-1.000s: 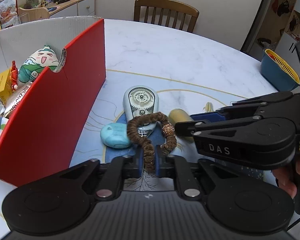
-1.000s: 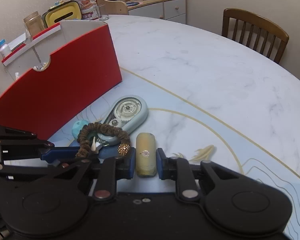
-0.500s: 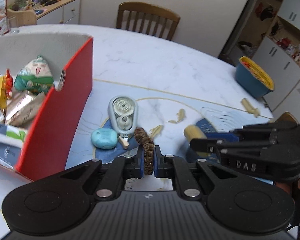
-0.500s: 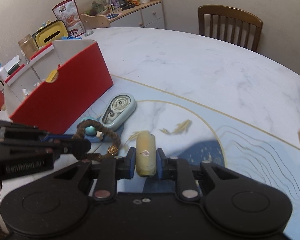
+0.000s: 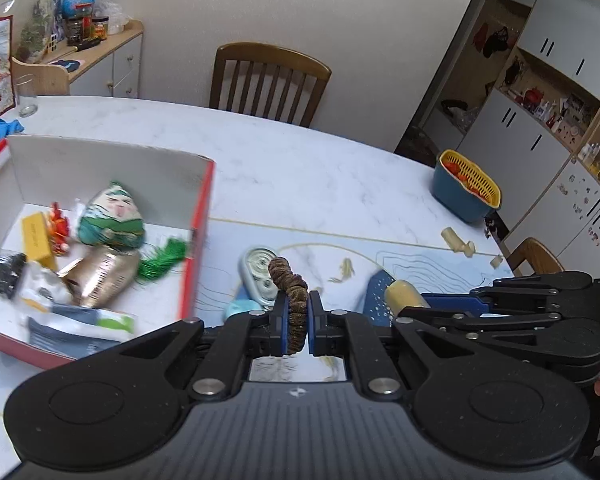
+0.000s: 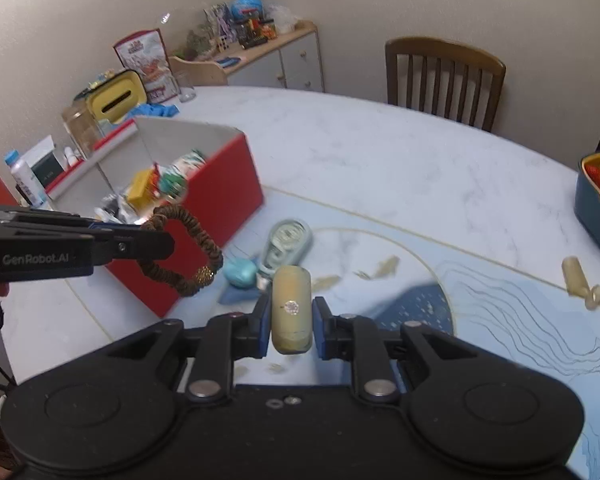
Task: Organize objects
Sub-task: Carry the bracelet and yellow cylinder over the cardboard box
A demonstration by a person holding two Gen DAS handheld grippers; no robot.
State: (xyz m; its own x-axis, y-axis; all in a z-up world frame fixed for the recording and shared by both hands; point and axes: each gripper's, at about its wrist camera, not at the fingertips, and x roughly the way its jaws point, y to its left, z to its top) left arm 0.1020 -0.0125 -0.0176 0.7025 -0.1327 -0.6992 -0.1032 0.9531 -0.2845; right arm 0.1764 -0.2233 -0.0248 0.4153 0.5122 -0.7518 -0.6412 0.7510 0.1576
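Two items are being carried up off the table (image 6: 380, 152) now — brown scrunchie (image 5: 294, 300) pinched in left gripper (image 5: 297, 328), yellowish cylinder (image 6: 291, 304) clamped in right gripper (image 6: 291, 326) — prob. being headed for red box (image 5: 198, 240) w/ other stuff.

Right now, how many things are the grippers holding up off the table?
2. The scrunchie is pinched in the left gripper; the yellow tube is clamped in the right gripper.

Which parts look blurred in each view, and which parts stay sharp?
Left wrist view: the things inside the red box are smeared; the left gripper and its brown hair tie are sharp.
Right wrist view: the box contents blur; the right gripper is sharp.
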